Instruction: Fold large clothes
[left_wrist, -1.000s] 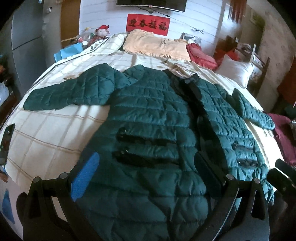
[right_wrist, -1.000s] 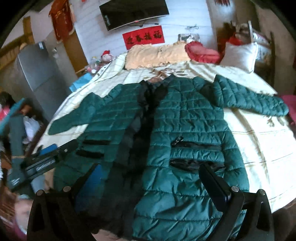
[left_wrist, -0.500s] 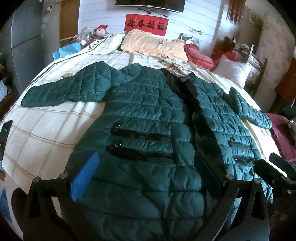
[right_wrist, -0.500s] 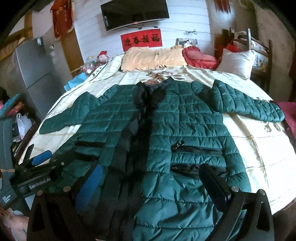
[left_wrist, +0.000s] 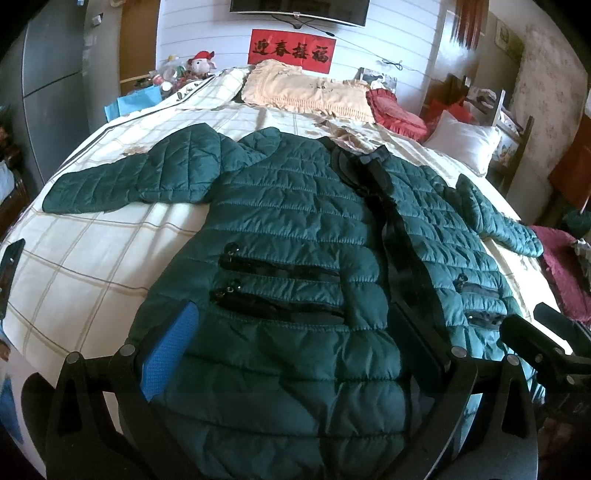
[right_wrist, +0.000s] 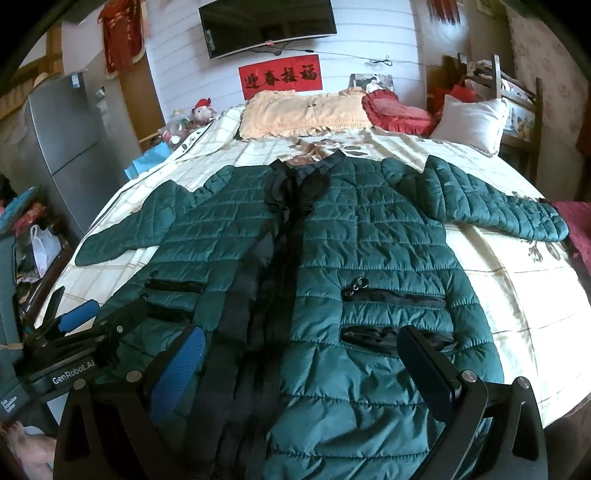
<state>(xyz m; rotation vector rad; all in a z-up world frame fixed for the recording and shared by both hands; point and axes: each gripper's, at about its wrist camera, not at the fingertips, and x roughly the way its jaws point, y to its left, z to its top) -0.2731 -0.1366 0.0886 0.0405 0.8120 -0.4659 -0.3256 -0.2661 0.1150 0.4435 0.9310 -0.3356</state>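
Lying face-up and unfolded on the checked bedspread (left_wrist: 85, 280): one green quilted jacket (left_wrist: 288, 236), front open, both sleeves spread outward. Left gripper (left_wrist: 291, 339) and right gripper (right_wrist: 299, 354) hover over the hem, jaws spread wide, neither holding anything. Step in hand: approach, no fold begun; next move likely calls for pinching a hem corner or sleeve to carry it inward.
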